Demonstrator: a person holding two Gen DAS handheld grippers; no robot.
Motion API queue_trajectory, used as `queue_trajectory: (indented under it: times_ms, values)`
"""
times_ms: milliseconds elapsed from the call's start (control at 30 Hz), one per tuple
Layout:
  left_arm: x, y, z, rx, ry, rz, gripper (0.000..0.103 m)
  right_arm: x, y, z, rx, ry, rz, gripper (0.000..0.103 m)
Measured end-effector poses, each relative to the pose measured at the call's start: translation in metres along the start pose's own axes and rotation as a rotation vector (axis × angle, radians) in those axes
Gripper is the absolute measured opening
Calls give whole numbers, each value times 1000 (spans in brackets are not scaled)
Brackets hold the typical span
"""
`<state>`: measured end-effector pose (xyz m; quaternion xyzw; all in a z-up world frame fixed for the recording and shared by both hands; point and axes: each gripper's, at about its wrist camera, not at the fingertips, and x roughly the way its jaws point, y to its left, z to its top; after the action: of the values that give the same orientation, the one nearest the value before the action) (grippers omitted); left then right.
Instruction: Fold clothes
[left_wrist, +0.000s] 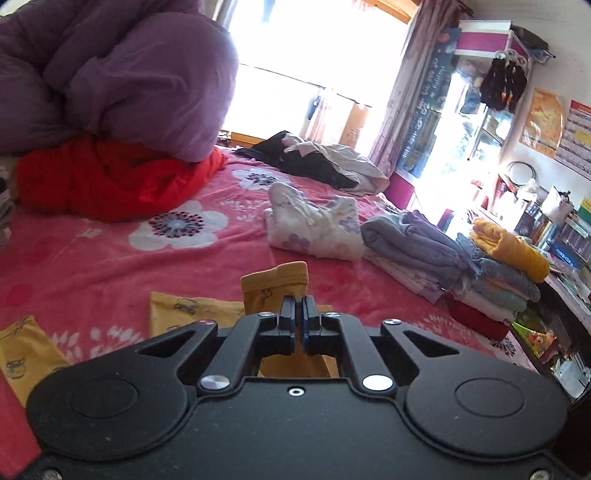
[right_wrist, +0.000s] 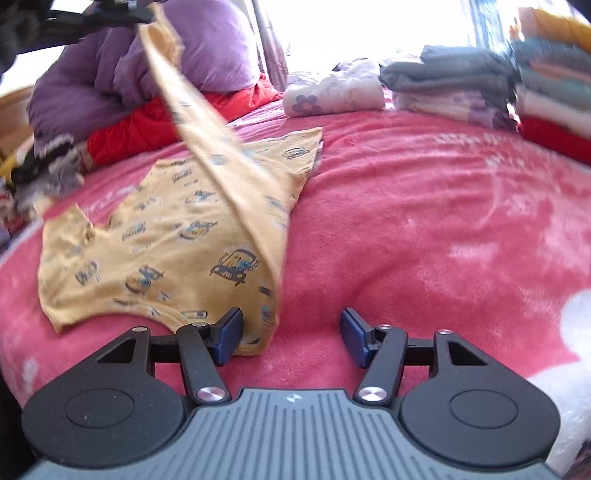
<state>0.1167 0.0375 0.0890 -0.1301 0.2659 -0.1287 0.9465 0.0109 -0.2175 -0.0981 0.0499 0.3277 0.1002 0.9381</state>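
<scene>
A yellow car-print shirt (right_wrist: 166, 236) lies spread on the pink blanket (right_wrist: 406, 221). One sleeve is pulled up off it as a taut strip toward the upper left, where my left gripper (right_wrist: 138, 16) holds its end. In the left wrist view the left gripper (left_wrist: 298, 301) is shut on the sleeve's ribbed cuff (left_wrist: 275, 278). More of the yellow shirt (left_wrist: 192, 314) lies below it. My right gripper (right_wrist: 291, 332) is low over the blanket at the shirt's near hem. It is open, and the hem corner lies just inside its left finger (right_wrist: 231, 334), unpinched.
A purple duvet (left_wrist: 122, 81) sits on a red cloth (left_wrist: 110, 181) at the back left. A white floral garment (left_wrist: 314, 225) and a stack of folded clothes (left_wrist: 461, 262) lie to the right, near the bed's edge. Dark clothes (left_wrist: 306, 158) are piled by the window.
</scene>
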Motion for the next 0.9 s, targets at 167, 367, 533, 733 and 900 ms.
queue_trajectory:
  times_ms: [167, 367, 533, 733, 900]
  values:
    - [-16, 45, -23, -102, -3, 28, 3, -2, 12, -3, -93, -13, -48, 59]
    - [-40, 78, -50, -208, -33, 12, 3, -5, 22, -8, -192, -33, -95, 57]
    - [-54, 95, -70, -240, -48, 39, 3, -9, 29, -11, -256, -48, -123, 57]
    - [-42, 125, -87, -285, -21, 101, 3, -12, 39, -14, -327, -65, -145, 56]
    - [-38, 137, -91, -303, -28, 104, 3, -15, 59, -22, -510, -106, -175, 40]
